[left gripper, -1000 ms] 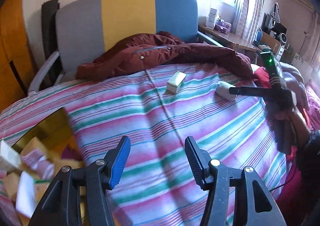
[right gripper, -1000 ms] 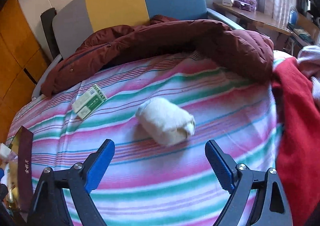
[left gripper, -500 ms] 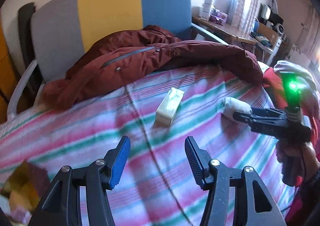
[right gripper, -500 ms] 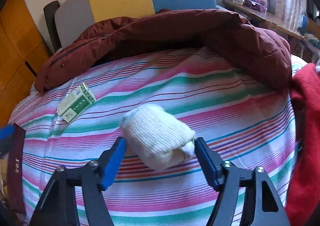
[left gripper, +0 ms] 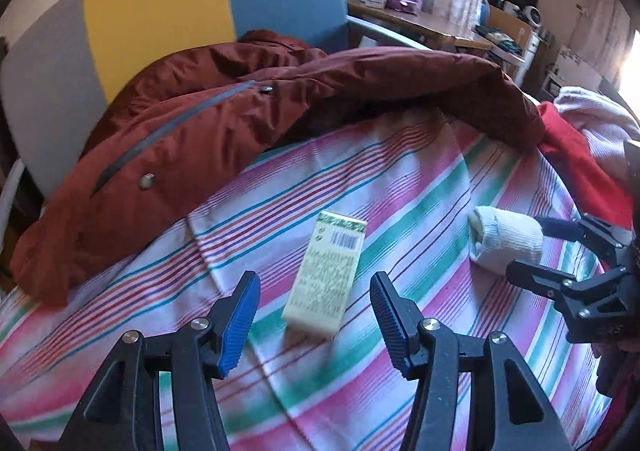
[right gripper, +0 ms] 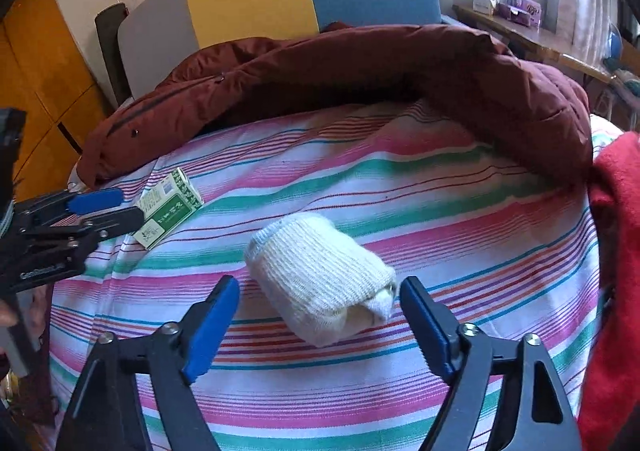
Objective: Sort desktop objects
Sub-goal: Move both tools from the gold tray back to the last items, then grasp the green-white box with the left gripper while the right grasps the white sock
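Observation:
A cream and green printed box (left gripper: 326, 271) lies flat on the striped bedsheet (left gripper: 400, 179). My left gripper (left gripper: 314, 291) hangs just over its near end, open, with a blue pad on either side and neither touching it. A rolled white sock (right gripper: 316, 275) lies to the right of the box. My right gripper (right gripper: 318, 287) straddles the roll and its jaws are opening, so the pads stand off it. The right wrist view shows the left gripper (right gripper: 132, 206) at the box (right gripper: 168, 207). The left wrist view shows the right gripper (left gripper: 524, 247) around the sock (left gripper: 504, 235).
A maroon jacket (left gripper: 280, 111) is heaped along the far side of the sheet, against a grey, yellow and blue backrest (left gripper: 160, 3). A red cloth (right gripper: 616, 251) lies at the right edge. A cluttered desk (left gripper: 420, 19) stands beyond, and a wooden cabinet (right gripper: 40, 71) at the left.
My left gripper has swept right across the bed, away from a box of items, and come down over the printed box. The right jaws narrowed on the sock roll, then widened.

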The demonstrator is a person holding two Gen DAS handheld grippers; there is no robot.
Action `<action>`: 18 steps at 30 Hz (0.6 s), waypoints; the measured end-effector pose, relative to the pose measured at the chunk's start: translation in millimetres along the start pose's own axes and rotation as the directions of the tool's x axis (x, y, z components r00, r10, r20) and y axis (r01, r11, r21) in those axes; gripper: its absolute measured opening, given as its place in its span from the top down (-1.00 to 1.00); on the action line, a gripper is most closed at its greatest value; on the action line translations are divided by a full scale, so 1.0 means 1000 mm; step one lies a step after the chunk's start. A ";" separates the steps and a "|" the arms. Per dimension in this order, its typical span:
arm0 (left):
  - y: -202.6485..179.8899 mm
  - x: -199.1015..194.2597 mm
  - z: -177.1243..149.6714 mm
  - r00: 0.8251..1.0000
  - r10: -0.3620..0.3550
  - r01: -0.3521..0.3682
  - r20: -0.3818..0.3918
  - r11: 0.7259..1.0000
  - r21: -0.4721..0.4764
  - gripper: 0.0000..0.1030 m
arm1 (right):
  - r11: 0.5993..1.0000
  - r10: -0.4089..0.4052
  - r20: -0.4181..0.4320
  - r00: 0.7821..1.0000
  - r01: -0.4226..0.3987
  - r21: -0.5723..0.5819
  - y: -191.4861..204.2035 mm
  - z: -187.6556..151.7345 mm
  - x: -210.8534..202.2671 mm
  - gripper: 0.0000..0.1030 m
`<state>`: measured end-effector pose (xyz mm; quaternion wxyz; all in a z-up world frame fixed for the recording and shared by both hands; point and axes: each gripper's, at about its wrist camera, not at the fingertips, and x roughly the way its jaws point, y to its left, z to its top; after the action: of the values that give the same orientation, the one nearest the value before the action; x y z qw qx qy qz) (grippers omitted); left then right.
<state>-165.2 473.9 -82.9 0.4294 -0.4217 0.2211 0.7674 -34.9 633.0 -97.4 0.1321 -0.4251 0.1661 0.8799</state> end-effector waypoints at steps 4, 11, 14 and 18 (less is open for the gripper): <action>-0.005 0.015 0.004 1.000 -0.001 0.002 -0.022 0.999 0.038 -0.12 | 1.000 -0.015 0.007 1.000 0.015 0.004 -0.002 0.000 0.001 -0.78; 0.003 0.029 0.001 0.999 -0.019 0.018 -0.038 1.000 -0.006 0.40 | 0.998 -0.039 0.053 0.998 0.042 -0.054 0.007 0.002 0.005 -0.74; 0.001 0.023 -0.006 0.999 -0.011 0.011 -0.037 1.000 -0.006 0.42 | 0.997 -0.047 0.046 0.998 0.049 -0.062 0.010 0.003 0.010 -0.43; -0.011 0.015 -0.019 0.999 0.009 -0.009 -0.044 1.000 -0.001 0.42 | 0.997 -0.031 0.037 0.999 0.033 -0.063 0.008 0.005 0.011 -0.37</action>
<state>-151.2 473.5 -105.8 0.4208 -0.4377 0.2318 0.7600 -48.4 628.7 -101.6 0.1356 -0.4160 0.1288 0.8900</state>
